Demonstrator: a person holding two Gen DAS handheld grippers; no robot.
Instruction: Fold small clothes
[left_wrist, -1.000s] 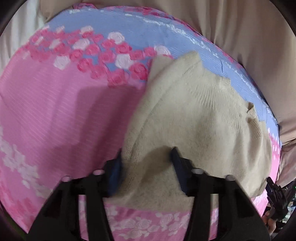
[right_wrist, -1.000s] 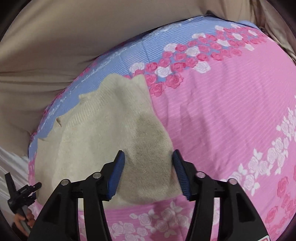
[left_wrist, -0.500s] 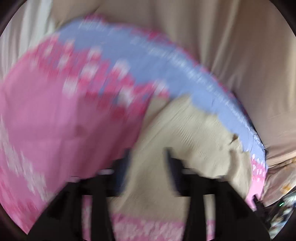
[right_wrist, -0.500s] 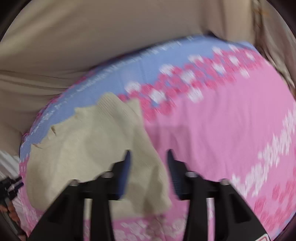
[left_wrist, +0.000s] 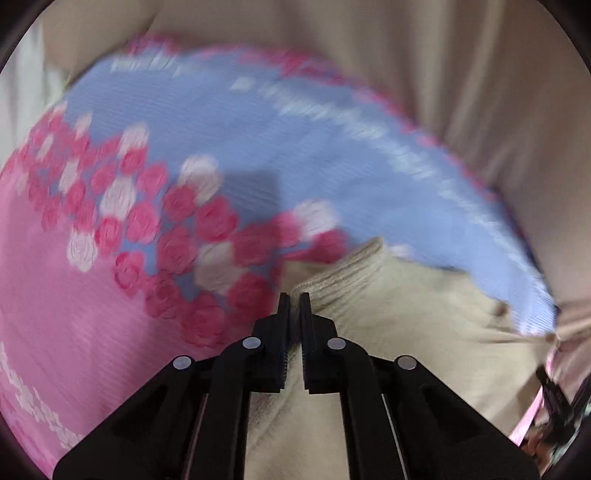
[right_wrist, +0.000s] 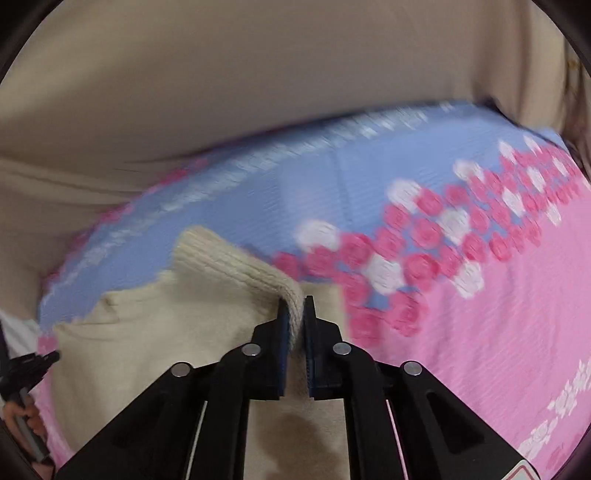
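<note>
A small cream knit sweater (left_wrist: 406, 332) lies on a pink and blue floral blanket (left_wrist: 92, 314). My left gripper (left_wrist: 294, 301) is shut on the sweater's ribbed edge at its left far corner. In the right wrist view the sweater (right_wrist: 166, 332) spreads to the left, and my right gripper (right_wrist: 294, 306) is shut on its ribbed cuff edge (right_wrist: 236, 262), which stands up between the jaws. Both views are motion-blurred.
The blanket (right_wrist: 498, 314) covers a bed with beige fabric (right_wrist: 258, 92) behind it. A person's hand with the other gripper (right_wrist: 22, 373) shows at the left edge of the right wrist view. The blanket's far edge (left_wrist: 369, 122) curves across the top.
Both grippers went from open around the sweater's near part to shut on its ribbed edges. Both have moved forward toward the blue band of the blanket.
</note>
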